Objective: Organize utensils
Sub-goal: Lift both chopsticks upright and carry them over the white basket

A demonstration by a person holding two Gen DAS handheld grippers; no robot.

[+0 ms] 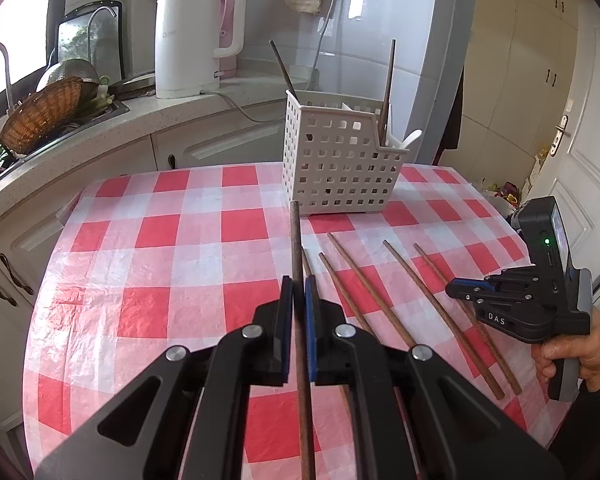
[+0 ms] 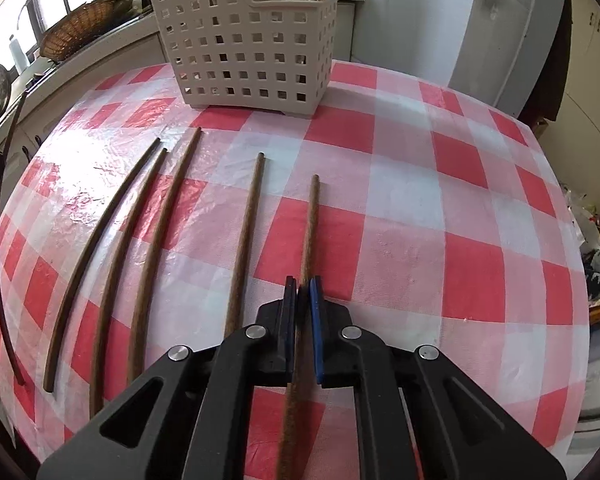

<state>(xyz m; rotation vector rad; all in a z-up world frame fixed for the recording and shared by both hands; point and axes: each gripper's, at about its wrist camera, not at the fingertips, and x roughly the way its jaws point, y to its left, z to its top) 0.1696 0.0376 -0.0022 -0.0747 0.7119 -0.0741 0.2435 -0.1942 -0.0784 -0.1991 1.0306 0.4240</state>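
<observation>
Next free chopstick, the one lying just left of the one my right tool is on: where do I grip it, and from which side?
Take that chopstick from straight above, mid-shaft, tool jaws across it. It lies flat on the tablecloth, thin and straight, with clear gaps to the chopsticks either side, so pads fit there. The basket stands beyond its far tip.

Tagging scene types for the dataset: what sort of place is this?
A home kitchen, most likely. A kettle stands on the counter beside a sink with a tap, and cabinets sit below it. The work is done on a table under a red checked cloth.
</observation>
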